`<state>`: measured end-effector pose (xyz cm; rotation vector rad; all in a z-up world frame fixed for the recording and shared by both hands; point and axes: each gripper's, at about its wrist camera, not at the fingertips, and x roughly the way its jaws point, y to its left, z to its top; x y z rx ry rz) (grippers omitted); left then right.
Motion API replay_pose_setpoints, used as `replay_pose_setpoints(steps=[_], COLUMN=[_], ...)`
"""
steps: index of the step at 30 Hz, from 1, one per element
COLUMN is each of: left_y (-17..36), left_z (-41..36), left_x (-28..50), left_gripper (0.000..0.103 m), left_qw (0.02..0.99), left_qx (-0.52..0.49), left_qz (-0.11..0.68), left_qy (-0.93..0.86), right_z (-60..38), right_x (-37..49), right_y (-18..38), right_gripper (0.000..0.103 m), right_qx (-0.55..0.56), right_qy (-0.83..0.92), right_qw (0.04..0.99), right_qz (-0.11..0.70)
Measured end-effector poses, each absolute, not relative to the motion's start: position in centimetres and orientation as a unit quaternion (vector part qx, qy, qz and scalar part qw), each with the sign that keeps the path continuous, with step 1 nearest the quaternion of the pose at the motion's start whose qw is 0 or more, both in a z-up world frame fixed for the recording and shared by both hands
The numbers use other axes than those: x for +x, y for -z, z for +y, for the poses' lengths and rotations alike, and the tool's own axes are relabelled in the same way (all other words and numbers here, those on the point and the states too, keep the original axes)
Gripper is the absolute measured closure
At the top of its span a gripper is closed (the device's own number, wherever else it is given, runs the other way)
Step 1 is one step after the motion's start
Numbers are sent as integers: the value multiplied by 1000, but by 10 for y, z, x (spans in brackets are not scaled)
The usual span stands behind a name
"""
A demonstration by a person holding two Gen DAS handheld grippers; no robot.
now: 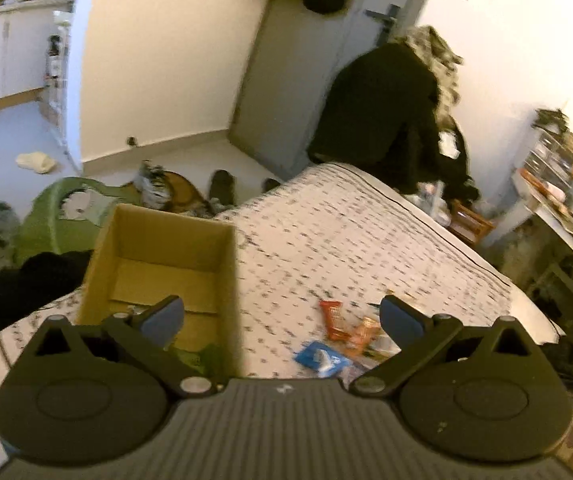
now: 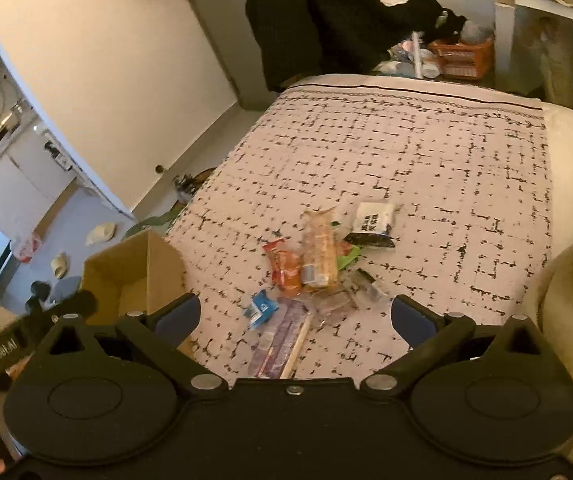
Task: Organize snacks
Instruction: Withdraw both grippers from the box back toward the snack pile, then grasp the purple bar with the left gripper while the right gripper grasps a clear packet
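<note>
An open cardboard box (image 1: pixel 158 264) stands on the bed's left edge, with something green (image 1: pixel 202 356) on its floor. My left gripper (image 1: pixel 282 318) hovers open over the box's right wall with nothing between its fingers. To its right lie an orange-red packet (image 1: pixel 332 318) and a blue packet (image 1: pixel 318 356). In the right wrist view the snack pile holds a red packet (image 2: pixel 284 266), a long clear biscuit pack (image 2: pixel 318 248), a white-and-black packet (image 2: pixel 372 224), a blue packet (image 2: pixel 262 308) and a purple wrapper (image 2: pixel 276 340). My right gripper (image 2: pixel 295 318) stands open above the pile's near end, pressing on nothing. The box (image 2: pixel 134 276) is at its left.
The bed cover (image 2: pixel 406 152) is pale with a black grid print. A cream blanket (image 2: pixel 566 300) lies at the right. Dark clothes (image 1: pixel 378 120) hang by the door past the bed's foot. A green item (image 1: pixel 58 216) and slippers (image 1: pixel 36 162) lie on the floor at the left.
</note>
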<state>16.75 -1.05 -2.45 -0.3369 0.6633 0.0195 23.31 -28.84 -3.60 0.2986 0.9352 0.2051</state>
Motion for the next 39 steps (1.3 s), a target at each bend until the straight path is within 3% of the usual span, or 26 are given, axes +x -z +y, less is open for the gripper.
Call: replay_pose_setpoints(steps=[7,18,25,30,37,39], left_y=[49,98,129,150,184,193], left_z=[-41,-66,-74,-88,-99,-101], left_x=[182,196,212,225,236,238], left_gripper=[0,0,4,13,37,39], left_qw=[922,912,895,889,872,868], left_qx=[-142,-130,-165,-156,-161,-154], left_qz=[358,389,410,422,453,462], left_qy=[35,17,62,83,97,97], right_z=[-311,-314,-308,-294,-288,-288], right_x=[247,268,288,300,320,323], right_y=[48,81,105,115,143,151], right_gripper=[1,22,28,29,30,36], right_qx=[160,143,122,78,23,22], right_qy=[-68,-62,-54,-52,-57,-63], right_qw=[877,861,849,851,843,838], right_qz=[447,484,511,517,534,541])
